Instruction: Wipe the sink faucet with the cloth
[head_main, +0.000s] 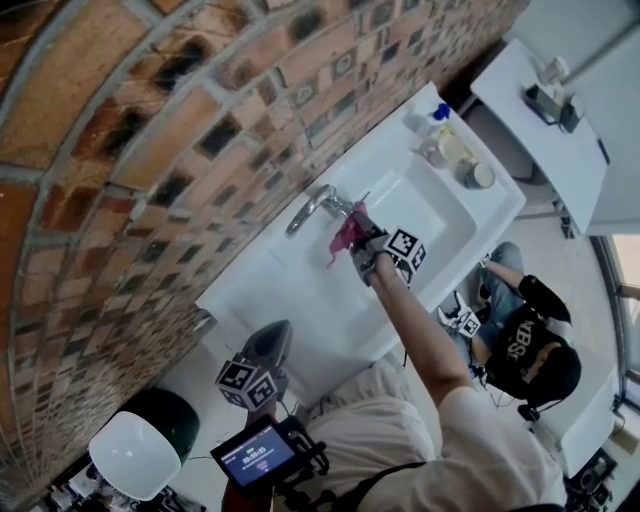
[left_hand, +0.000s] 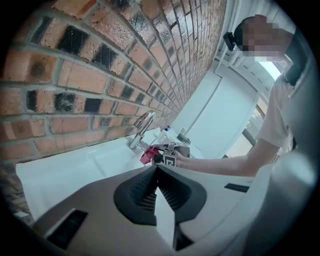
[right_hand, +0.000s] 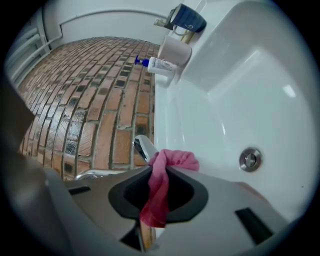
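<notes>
A curved chrome faucet (head_main: 312, 206) rises at the back of the white sink (head_main: 455, 232), against the brick wall. My right gripper (head_main: 358, 233) is shut on a pink cloth (head_main: 346, 234) right at the faucet's spout end. In the right gripper view the cloth (right_hand: 168, 163) bunches between the jaws and hangs down, with the spout tip (right_hand: 143, 148) just behind it. My left gripper (head_main: 279, 328) hovers at the sink's near left corner, shut and holding nothing. From the left gripper view, the closed left gripper (left_hand: 157, 169) points toward the faucet (left_hand: 143, 124) and the cloth (left_hand: 148, 154).
A soap bottle (right_hand: 159, 64), a white cup (right_hand: 175, 50) and a blue mug (right_hand: 186, 19) stand on the sink's far ledge. The drain (right_hand: 249, 159) lies in the basin. A person in black (head_main: 524, 345) crouches beside the sink. A white counter (head_main: 540, 112) stands beyond.
</notes>
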